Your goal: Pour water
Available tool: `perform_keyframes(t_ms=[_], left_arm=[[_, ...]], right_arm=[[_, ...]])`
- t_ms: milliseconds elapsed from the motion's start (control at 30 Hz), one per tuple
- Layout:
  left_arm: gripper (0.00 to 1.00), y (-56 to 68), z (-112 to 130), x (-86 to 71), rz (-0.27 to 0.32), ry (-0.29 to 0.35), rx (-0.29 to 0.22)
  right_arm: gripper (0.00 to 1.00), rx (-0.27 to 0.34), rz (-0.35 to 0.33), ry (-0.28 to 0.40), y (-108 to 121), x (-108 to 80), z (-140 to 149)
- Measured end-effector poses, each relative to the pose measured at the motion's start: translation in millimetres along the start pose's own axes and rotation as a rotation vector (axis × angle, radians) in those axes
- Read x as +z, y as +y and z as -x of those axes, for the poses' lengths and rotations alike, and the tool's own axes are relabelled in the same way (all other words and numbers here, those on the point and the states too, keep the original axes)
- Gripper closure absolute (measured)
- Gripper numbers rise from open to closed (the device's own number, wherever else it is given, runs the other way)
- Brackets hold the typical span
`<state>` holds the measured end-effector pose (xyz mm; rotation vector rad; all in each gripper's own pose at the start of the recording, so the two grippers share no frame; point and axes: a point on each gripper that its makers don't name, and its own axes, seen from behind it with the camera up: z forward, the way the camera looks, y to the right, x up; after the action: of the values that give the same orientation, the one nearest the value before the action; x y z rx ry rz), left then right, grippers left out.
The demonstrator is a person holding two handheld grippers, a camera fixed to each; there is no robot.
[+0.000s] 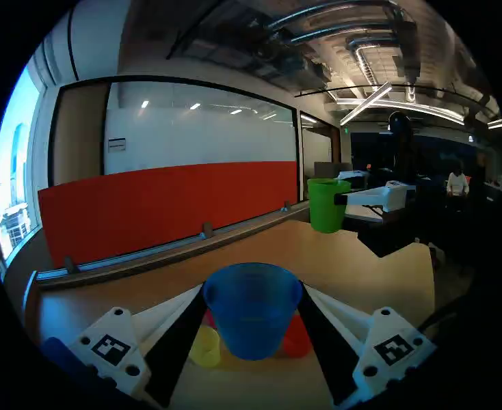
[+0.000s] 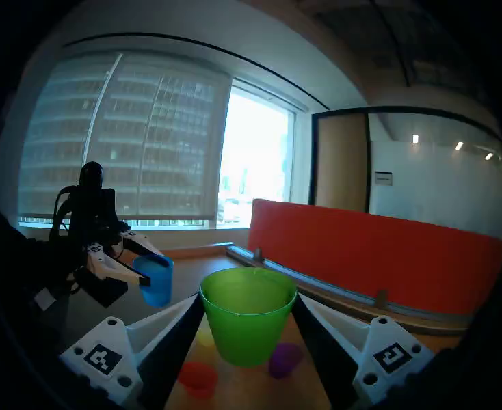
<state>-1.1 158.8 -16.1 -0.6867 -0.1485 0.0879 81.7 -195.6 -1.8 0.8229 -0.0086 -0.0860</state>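
Aloft over a wooden desk (image 1: 333,263), the left gripper (image 1: 253,299) has its fingers clamped on an upright blue cup (image 1: 252,324). The right gripper (image 2: 248,304), well apart, pinches a green cup (image 2: 247,328) likewise. A yellow cup (image 1: 205,347), a red cup (image 1: 297,340) and a purple cup (image 2: 284,359) sit on the desk beneath.

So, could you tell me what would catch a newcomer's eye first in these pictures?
The blue cup, gripped upright in the left gripper, and the green cup, gripped upright in the right gripper, sit front and centre of their views. Along the wooden table's far edge runs a bright orange-red partition.
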Motion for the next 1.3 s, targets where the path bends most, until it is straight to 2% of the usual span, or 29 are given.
perform_keyframes(t_ms=[367, 867, 1067, 1300], left_arm=[[0.12, 0.0, -19, -0.9, -0.004, 0.042, -0.008], [0.12, -3.5, -44, 1.1, -0.006, 0.065, 0.023], [0.12, -5.4, -48, 1.5, -0.011, 0.064, 0.053], [0.12, -7.0, -53, 3.1, -0.021, 0.058, 0.111]], right_arm=[[0.08, 0.004, -0.004, 0.002, -1, -1.5, 3], [0.08, 0.016, -0.021, -0.001, -9, 0.4, 12], [0.08, 0.03, -0.035, 0.003, -14, 3.6, 19], [0.08, 0.04, -0.055, 0.003, -23, 9.8, 26]])
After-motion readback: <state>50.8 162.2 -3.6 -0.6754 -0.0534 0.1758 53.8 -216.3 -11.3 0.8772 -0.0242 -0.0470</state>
